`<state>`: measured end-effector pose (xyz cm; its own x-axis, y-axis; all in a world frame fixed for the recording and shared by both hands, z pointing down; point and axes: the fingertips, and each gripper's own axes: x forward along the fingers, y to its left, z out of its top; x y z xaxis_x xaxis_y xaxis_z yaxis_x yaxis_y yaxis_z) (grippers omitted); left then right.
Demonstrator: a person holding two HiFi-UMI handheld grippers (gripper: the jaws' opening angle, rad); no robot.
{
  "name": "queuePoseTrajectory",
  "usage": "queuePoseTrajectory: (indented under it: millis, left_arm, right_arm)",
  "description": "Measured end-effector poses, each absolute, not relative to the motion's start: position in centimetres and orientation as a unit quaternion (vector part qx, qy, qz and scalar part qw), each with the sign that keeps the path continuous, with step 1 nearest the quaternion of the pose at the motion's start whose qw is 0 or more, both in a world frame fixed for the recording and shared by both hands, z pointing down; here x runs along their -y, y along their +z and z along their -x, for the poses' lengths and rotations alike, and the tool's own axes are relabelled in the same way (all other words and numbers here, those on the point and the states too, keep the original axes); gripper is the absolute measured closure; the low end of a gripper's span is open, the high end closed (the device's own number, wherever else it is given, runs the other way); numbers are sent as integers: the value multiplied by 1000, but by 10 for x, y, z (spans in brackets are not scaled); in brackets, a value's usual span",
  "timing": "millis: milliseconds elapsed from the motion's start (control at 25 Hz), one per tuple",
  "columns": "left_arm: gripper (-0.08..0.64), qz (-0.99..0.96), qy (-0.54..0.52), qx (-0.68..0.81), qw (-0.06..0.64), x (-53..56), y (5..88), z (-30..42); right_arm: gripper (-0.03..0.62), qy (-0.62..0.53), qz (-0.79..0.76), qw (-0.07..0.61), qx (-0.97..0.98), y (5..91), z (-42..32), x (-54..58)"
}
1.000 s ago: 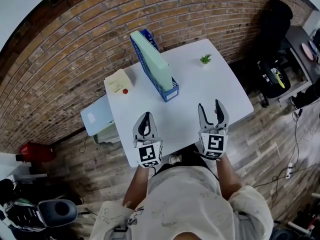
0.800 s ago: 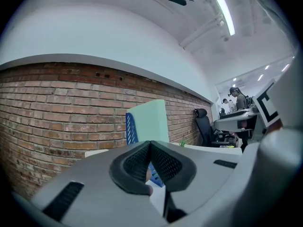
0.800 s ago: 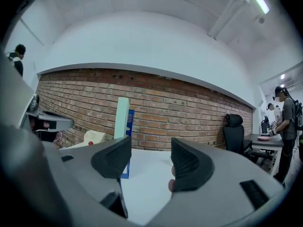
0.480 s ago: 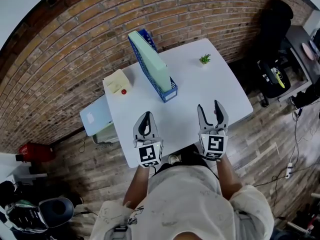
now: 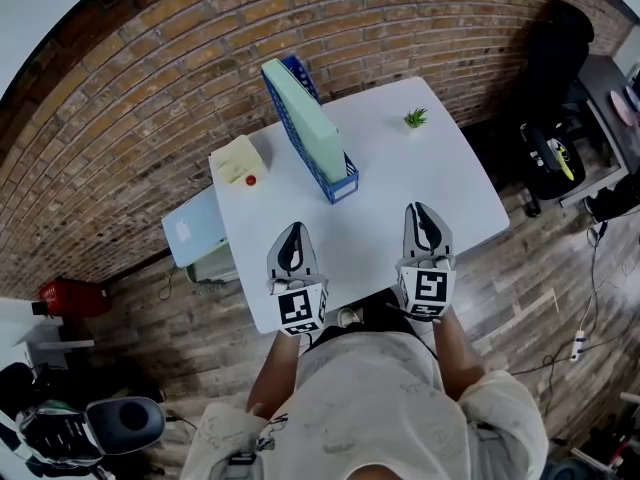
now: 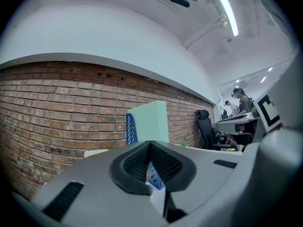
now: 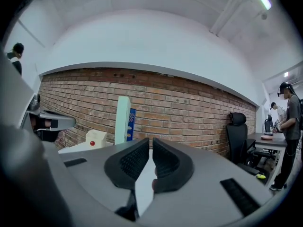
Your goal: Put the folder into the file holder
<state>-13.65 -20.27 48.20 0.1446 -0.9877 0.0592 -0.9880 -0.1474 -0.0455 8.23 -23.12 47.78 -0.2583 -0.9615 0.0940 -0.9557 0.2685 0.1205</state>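
Note:
A pale green folder (image 5: 305, 118) stands upright in the blue mesh file holder (image 5: 335, 190) at the back left of the white table (image 5: 400, 178). Both grippers hover level over the table's near edge, well short of the holder. My left gripper (image 5: 291, 230) is shut, its tips touching, with nothing held. My right gripper (image 5: 422, 211) has just been closing; its jaws are now drawn together to a thin slit with nothing between them. The left gripper view shows the folder (image 6: 151, 119) and holder (image 6: 131, 129) straight ahead. The right gripper view has the folder (image 7: 124, 119) ahead to the left.
A cream box with a red button (image 5: 238, 163) sits left of the holder. A small green plant (image 5: 415, 118) stands at the table's back right. A brick wall lies behind. A pale blue unit (image 5: 195, 230) is off the table's left edge, a black chair (image 5: 555, 38) at the right.
The right gripper's jaws, wide apart in both earlier frames, have come together. The left gripper and both hands have stayed in place. The folder and holder have not moved.

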Motion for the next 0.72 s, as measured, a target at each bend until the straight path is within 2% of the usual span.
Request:
queuePoseTrajectory:
  millis: [40, 80, 720]
  left_arm:
    - [546, -756, 37, 653, 3, 202, 482, 137]
    - [546, -756, 37, 653, 5, 202, 483, 137]
    - [546, -763, 38, 645, 17, 196, 488, 135]
  right_arm:
    - [567, -18, -602, 74, 795, 478, -81, 231]
    - [574, -16, -599, 75, 797, 479, -80, 229]
    - [574, -21, -594, 88, 799, 479, -74, 224]
